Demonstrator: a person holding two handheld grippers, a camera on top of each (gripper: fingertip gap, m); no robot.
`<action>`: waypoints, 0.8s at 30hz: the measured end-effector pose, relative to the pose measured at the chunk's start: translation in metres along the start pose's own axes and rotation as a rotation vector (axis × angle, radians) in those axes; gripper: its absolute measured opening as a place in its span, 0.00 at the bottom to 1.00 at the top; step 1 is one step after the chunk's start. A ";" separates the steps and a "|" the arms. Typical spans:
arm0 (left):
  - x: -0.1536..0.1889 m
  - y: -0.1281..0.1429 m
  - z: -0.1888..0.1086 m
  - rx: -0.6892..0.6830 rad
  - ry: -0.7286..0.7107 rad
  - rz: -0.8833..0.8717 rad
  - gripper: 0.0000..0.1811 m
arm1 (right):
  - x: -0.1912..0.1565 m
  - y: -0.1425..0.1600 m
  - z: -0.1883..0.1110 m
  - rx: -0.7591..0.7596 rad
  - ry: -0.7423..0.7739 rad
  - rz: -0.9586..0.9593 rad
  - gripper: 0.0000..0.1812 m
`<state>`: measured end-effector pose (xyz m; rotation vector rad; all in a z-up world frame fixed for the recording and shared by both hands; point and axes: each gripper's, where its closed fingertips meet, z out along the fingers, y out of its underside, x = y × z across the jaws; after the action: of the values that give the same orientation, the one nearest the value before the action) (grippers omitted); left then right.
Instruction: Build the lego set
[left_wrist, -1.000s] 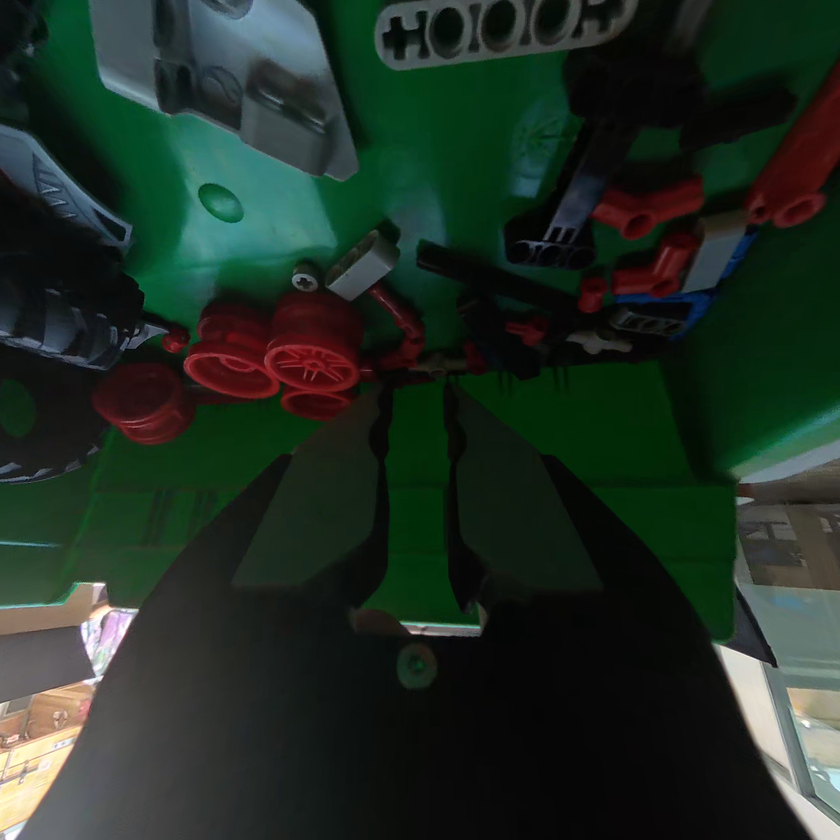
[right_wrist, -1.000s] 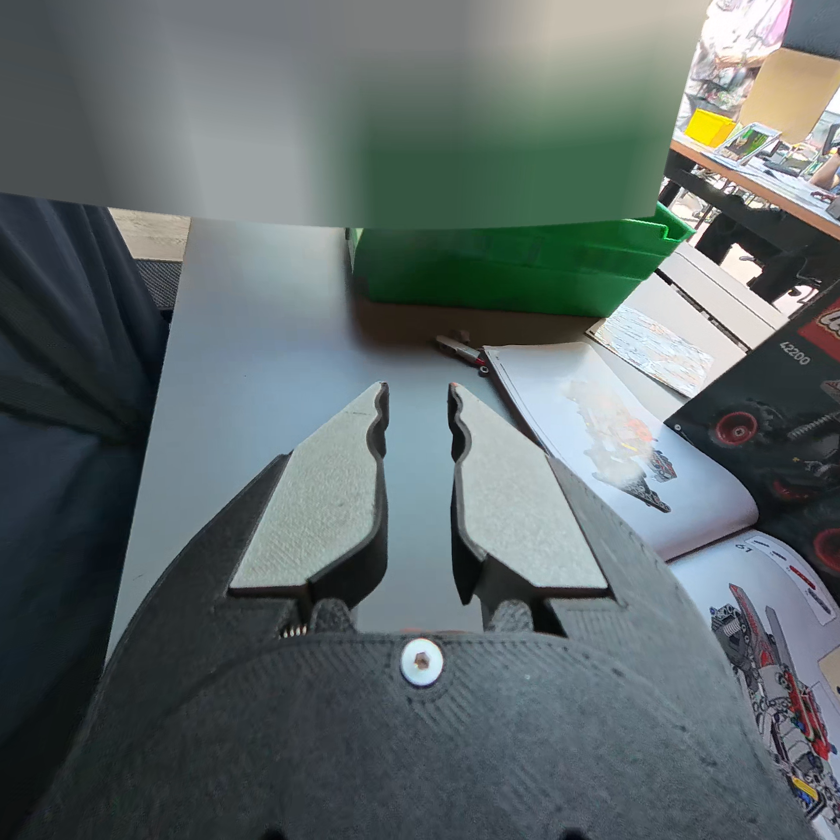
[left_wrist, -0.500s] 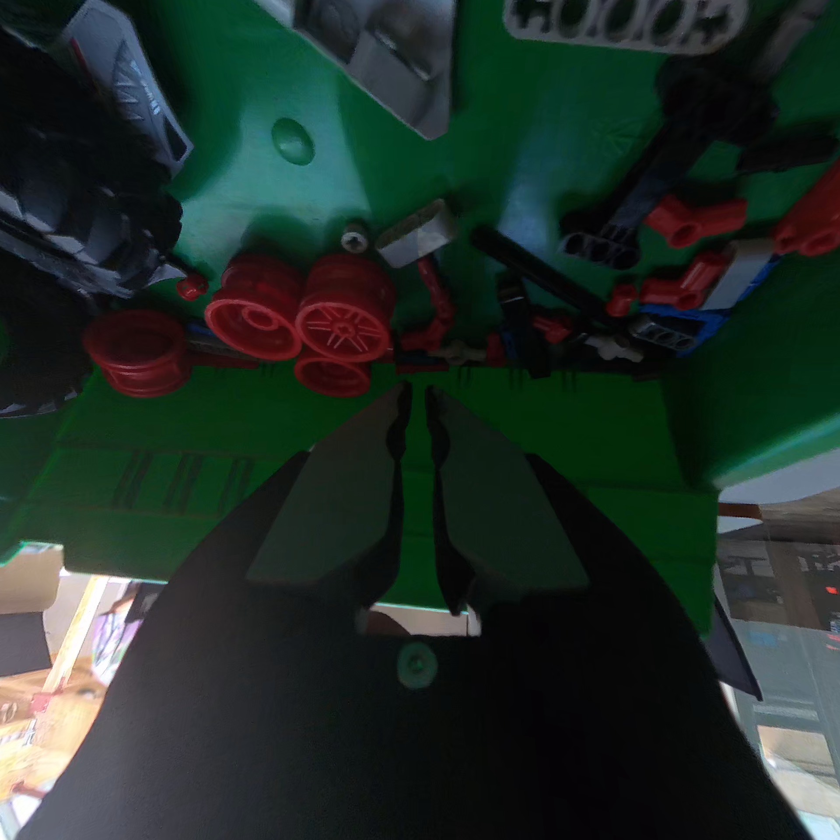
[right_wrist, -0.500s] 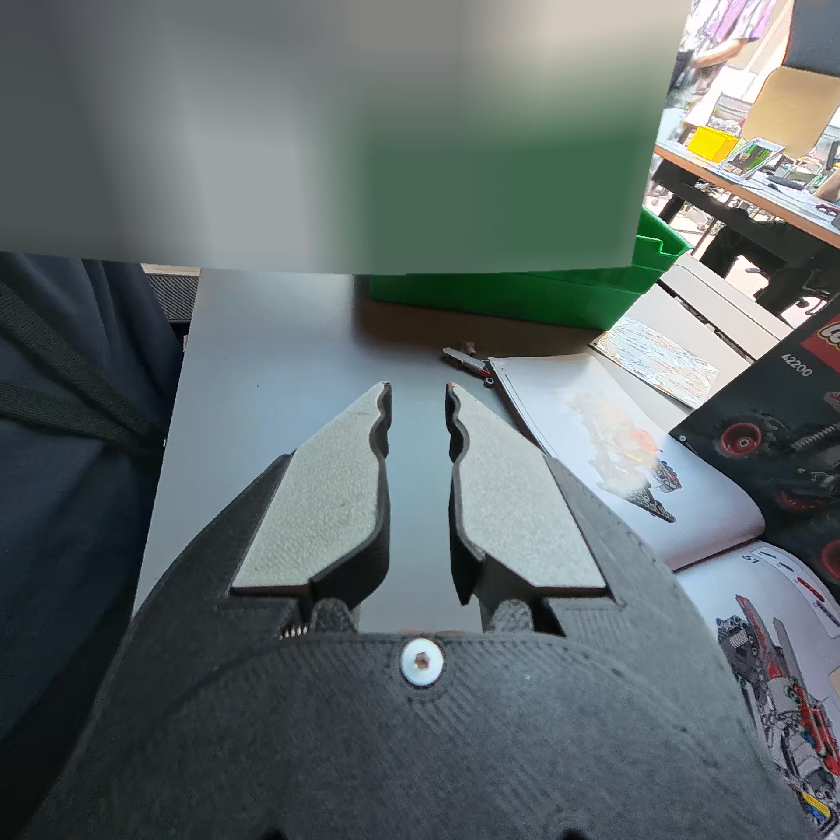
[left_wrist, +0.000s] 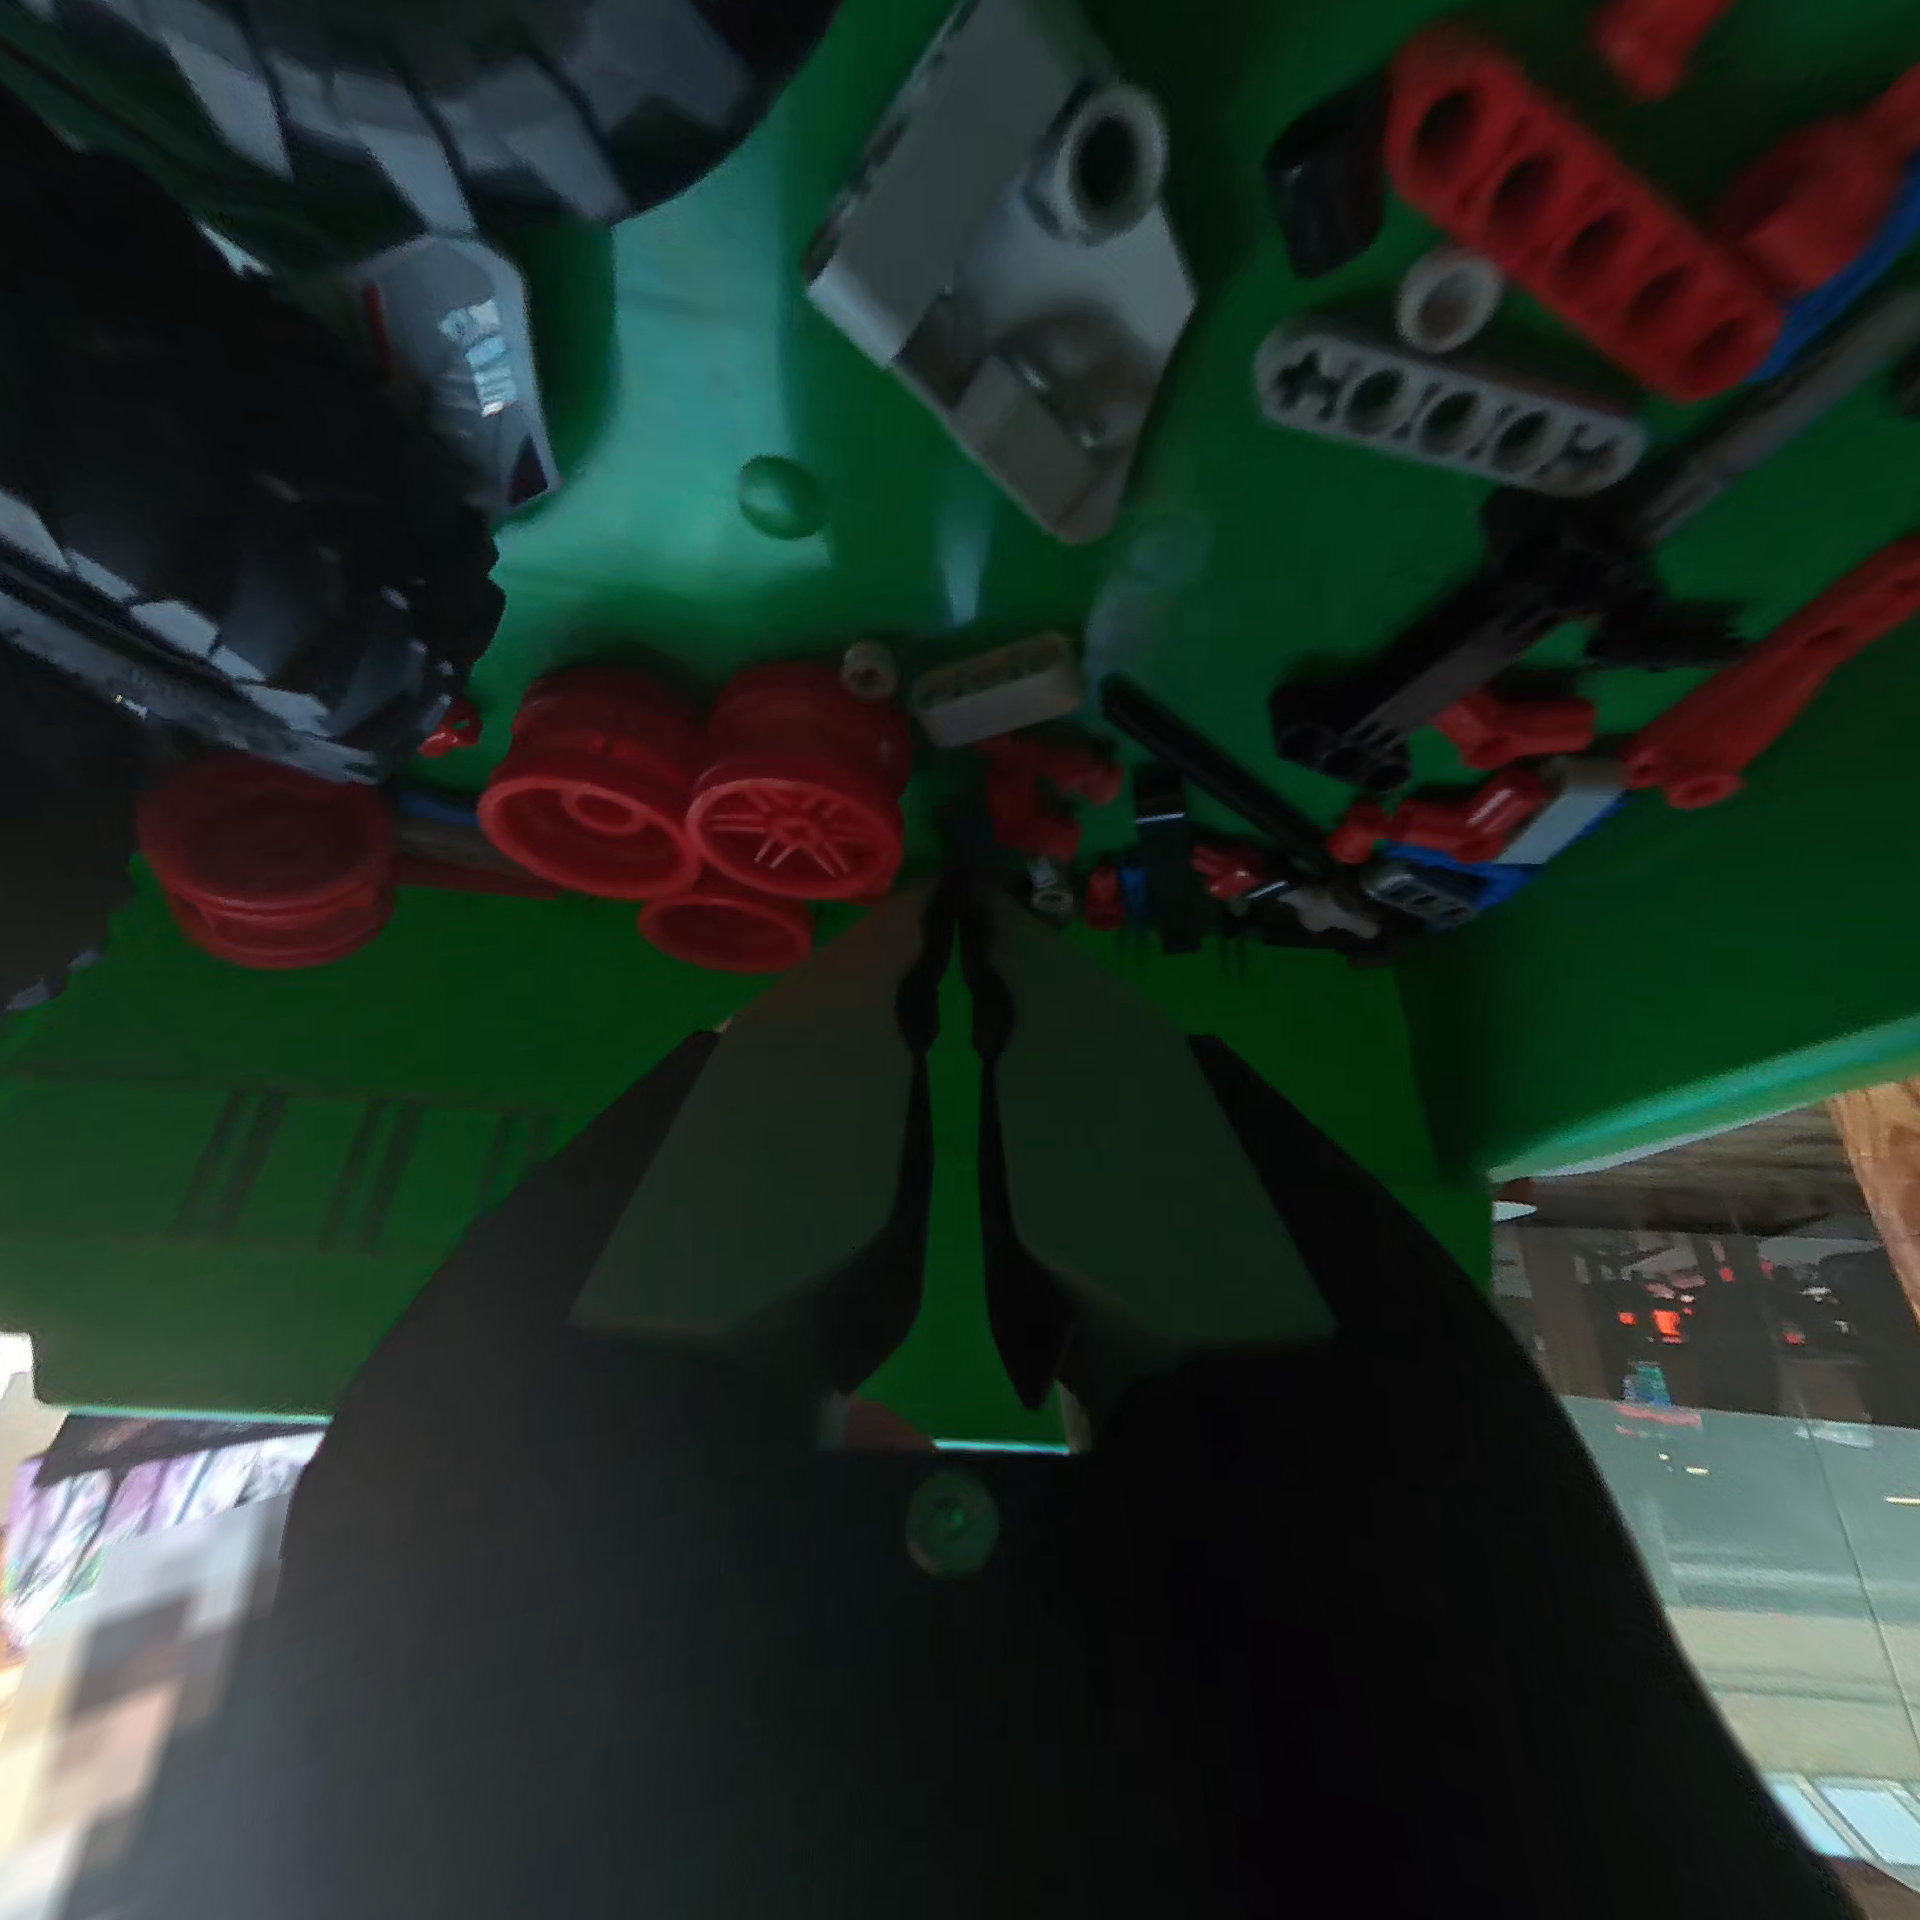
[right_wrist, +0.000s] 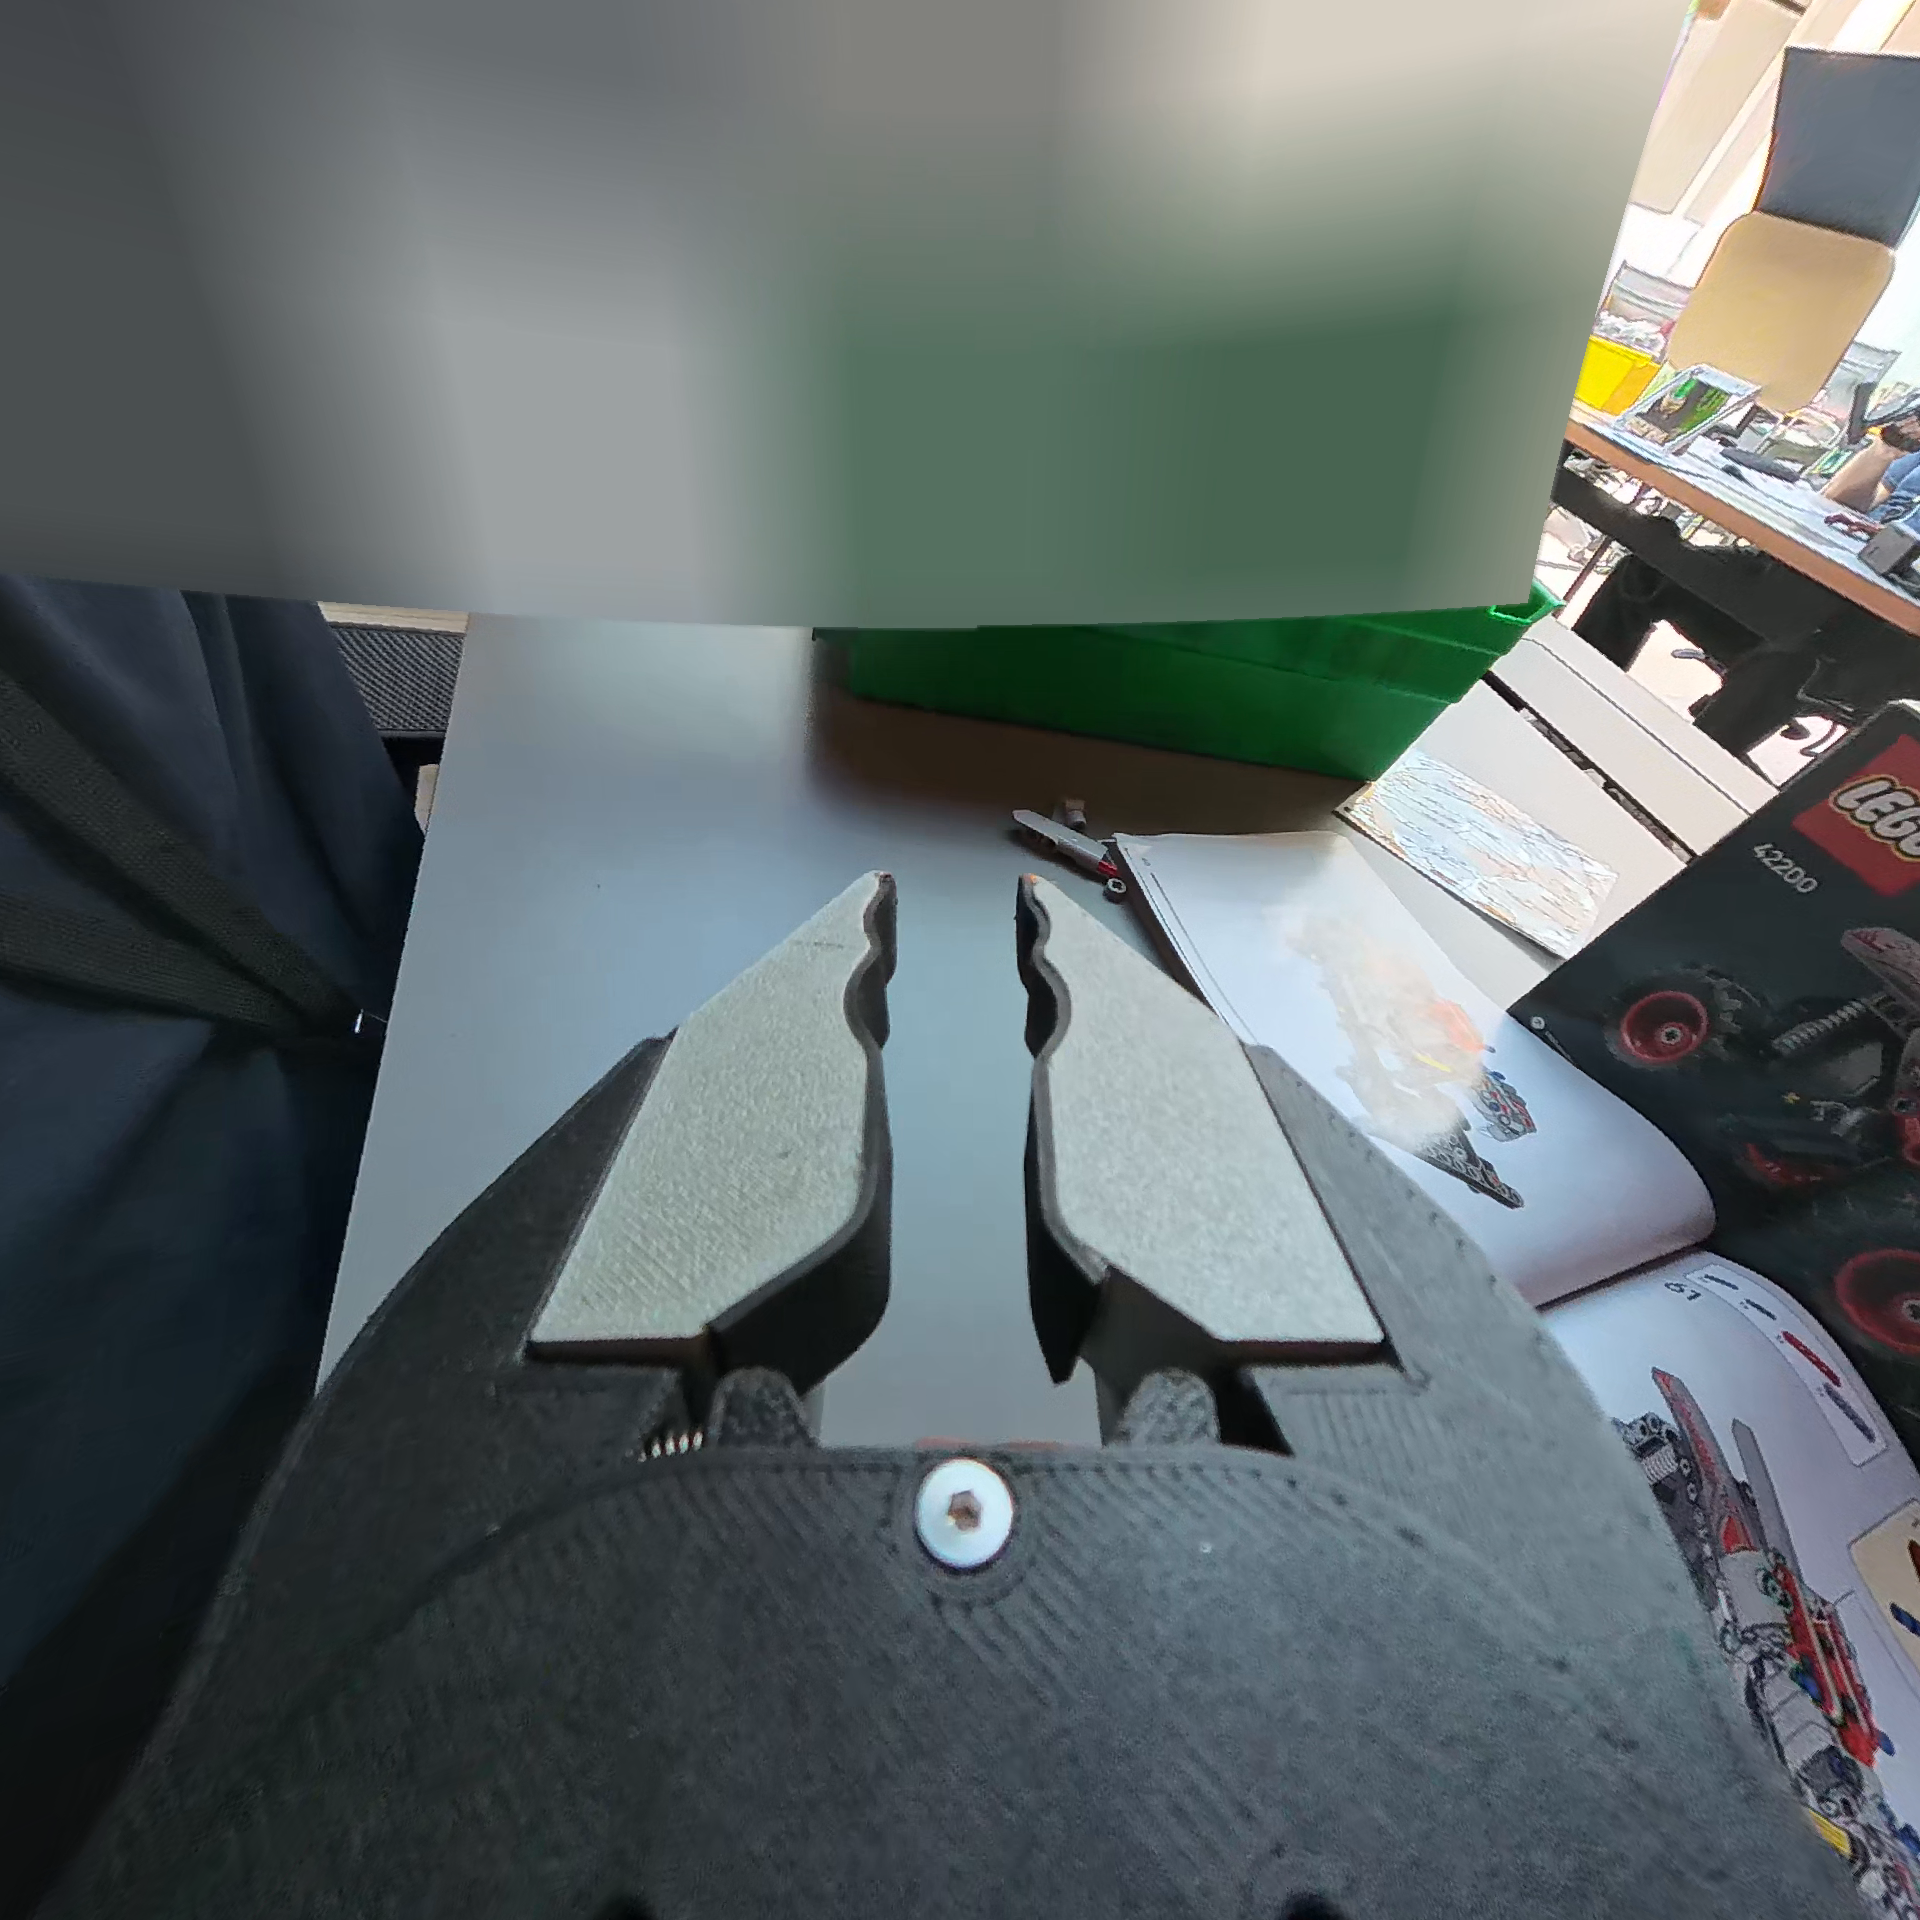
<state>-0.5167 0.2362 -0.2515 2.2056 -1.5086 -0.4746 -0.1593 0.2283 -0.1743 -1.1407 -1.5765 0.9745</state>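
Observation:
In the left wrist view I look down into a green bin (left_wrist: 675, 520) of loose Lego parts. Red wheel hubs (left_wrist: 795, 821) lie just left of my left gripper (left_wrist: 961, 914). Small red, black and blue pins (left_wrist: 1164, 862) lie just right of it. Its jaws are nearly together, with the tips down among these small parts. I cannot tell whether they hold a piece. My right gripper (right_wrist: 954, 894) is open and empty, hovering over the grey table (right_wrist: 623, 831). A small grey and red assembly (right_wrist: 1065, 847) lies on the table just beyond it.
The bin also holds black tyres (left_wrist: 208, 468), a grey panel (left_wrist: 997, 270), a grey beam (left_wrist: 1444, 405) and a red beam (left_wrist: 1579, 249). In the right wrist view I see the bin (right_wrist: 1143, 691), an open instruction booklet (right_wrist: 1351, 1039), the set's box (right_wrist: 1787, 987), and a person's dark clothing (right_wrist: 156, 1039) at left.
My left gripper's jaws have closed from open to nearly together, and it has moved deeper into the bin toward the small parts beside the red hubs. The right gripper stays open, shifting slightly.

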 end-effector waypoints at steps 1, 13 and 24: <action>-0.002 0.005 0.001 -0.030 -0.018 0.005 0.00 | 0.000 0.000 0.000 0.001 0.000 -0.001 0.11; 0.004 -0.002 -0.002 0.098 0.035 -0.070 0.02 | 0.000 -0.002 -0.002 0.010 0.008 -0.003 0.10; 0.003 -0.010 -0.002 0.159 0.035 -0.101 0.03 | 0.000 -0.001 -0.001 0.003 0.009 -0.009 0.10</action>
<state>-0.5068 0.2367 -0.2545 2.4084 -1.4681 -0.3558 -0.1587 0.2280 -0.1729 -1.1339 -1.5714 0.9640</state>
